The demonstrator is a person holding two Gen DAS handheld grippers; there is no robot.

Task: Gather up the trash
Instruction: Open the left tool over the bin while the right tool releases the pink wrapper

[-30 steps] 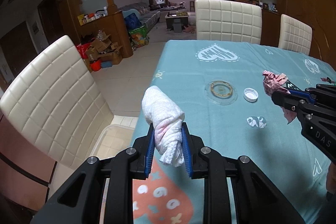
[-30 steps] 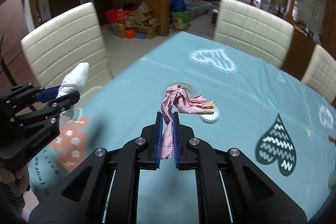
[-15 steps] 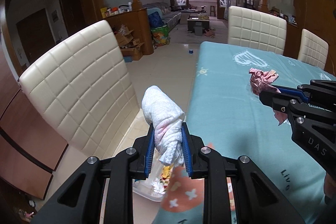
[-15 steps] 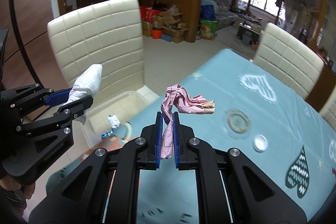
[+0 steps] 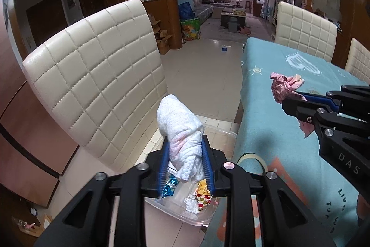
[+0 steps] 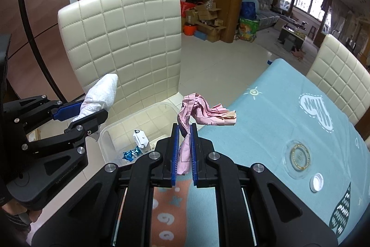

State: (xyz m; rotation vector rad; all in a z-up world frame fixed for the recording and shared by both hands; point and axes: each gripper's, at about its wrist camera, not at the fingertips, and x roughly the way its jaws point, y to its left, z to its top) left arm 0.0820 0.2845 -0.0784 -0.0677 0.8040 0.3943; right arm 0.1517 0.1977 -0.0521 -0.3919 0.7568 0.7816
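My left gripper is shut on a crumpled white tissue and holds it over the clear plastic bin on the floor beside the table. In the right wrist view the left gripper and its tissue hang at the bin's left edge. My right gripper is shut on a crumpled pink paper above the table's corner, just right of the bin. It shows in the left wrist view with the paper. The bin holds several scraps.
A cream quilted chair stands close behind the bin. The teal tablecloth carries a round glass coaster and a white bottle cap. More cream chairs stand at the table's far side.
Both grippers have swung left from over the table toward its edge, each keeping its load. The floor bin has come into view below them.
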